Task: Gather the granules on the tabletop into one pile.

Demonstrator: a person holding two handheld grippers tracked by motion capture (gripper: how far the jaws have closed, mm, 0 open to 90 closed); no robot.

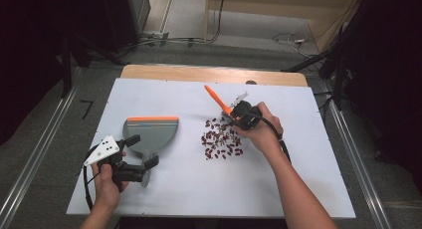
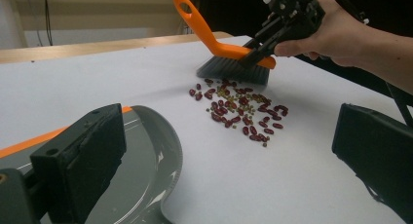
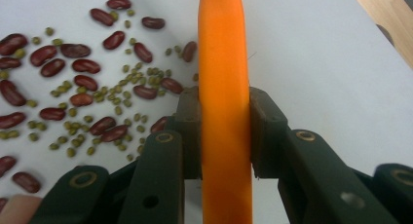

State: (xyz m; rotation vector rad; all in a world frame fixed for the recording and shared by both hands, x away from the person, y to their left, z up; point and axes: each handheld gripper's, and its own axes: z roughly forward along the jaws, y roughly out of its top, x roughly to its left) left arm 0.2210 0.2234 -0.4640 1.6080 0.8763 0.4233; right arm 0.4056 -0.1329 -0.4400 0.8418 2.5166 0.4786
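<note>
A pile of red beans and small green beans [image 1: 221, 139] lies mid-board, also seen in the left gripper view [image 2: 238, 112] and the right gripper view [image 3: 73, 87]. My right gripper [image 1: 230, 114] is shut on the orange handle of a small brush [image 3: 225, 63]. The brush's grey bristles [image 2: 234, 70] rest at the far edge of the pile. A grey dustpan with an orange lip [image 1: 154, 132] lies flat to the left of the beans. My left gripper [image 1: 143, 151] stands open, its jaws wide apart on either side of the dustpan's handle end [image 2: 141, 170].
Everything sits on a white board [image 1: 298, 179] laid over a wooden table [image 1: 209, 73]. Metal rails run along both sides on the floor, and cables lie beyond the far edge. The board's near right part is bare.
</note>
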